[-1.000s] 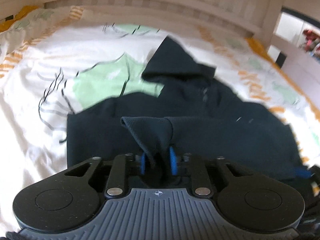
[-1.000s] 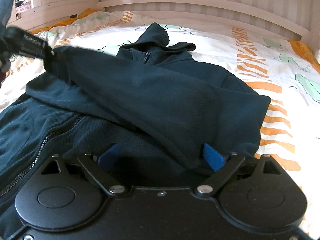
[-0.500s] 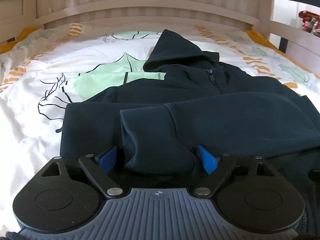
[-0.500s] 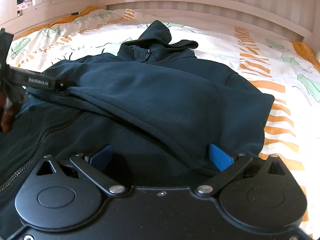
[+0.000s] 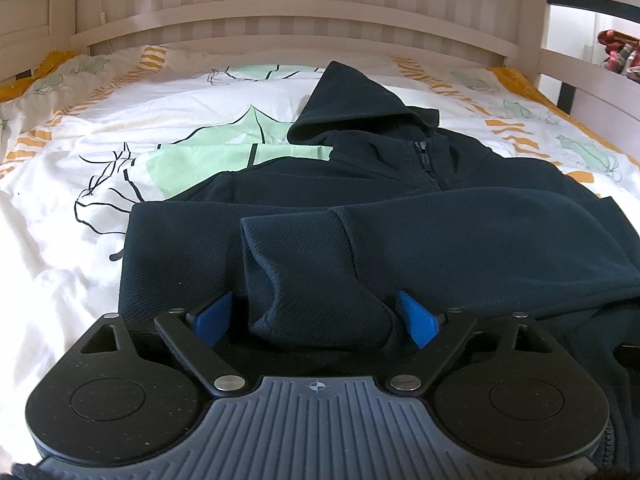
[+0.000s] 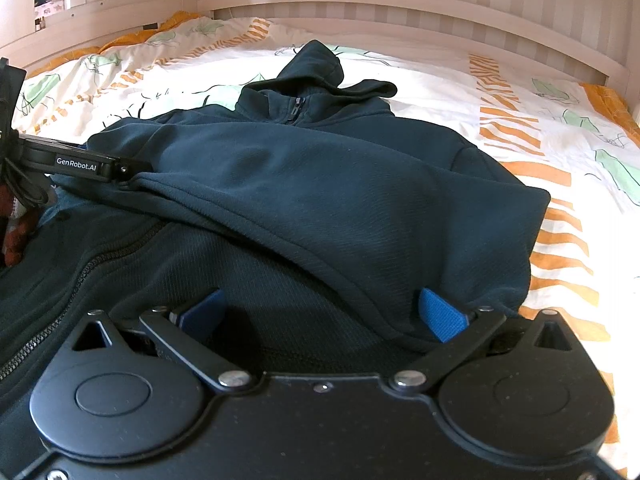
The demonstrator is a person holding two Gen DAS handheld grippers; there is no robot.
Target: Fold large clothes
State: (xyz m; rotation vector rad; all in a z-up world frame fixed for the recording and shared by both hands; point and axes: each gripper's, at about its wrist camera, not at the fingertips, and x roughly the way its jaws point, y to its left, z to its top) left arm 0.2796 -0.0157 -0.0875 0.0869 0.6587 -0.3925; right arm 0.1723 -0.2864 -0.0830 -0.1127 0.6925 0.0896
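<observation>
A dark navy zip hoodie (image 5: 400, 216) lies flat on the bed, hood toward the headboard. One sleeve (image 5: 460, 236) is folded across the chest, its cuff (image 5: 296, 264) lying between my left gripper's (image 5: 316, 320) open blue fingers. In the right wrist view the hoodie (image 6: 340, 184) fills the middle, the folded sleeve crossing above the zipper (image 6: 80, 272). My right gripper (image 6: 320, 316) is open, its fingers resting on the lower body and the sleeve's fold. The left gripper shows at the left edge (image 6: 80, 166).
The bed has a white duvet (image 5: 120, 152) with green leaf and orange stripe prints. A pale wooden slatted headboard (image 5: 320, 12) stands behind, and side rails (image 5: 580, 76) run along the right. Bare duvet lies left and right of the hoodie.
My left gripper, shut on the sleeve cuff a second ago, has lowered it onto the chest and opened. The sleeve now lies flat. The right gripper stayed open and barely moved.
</observation>
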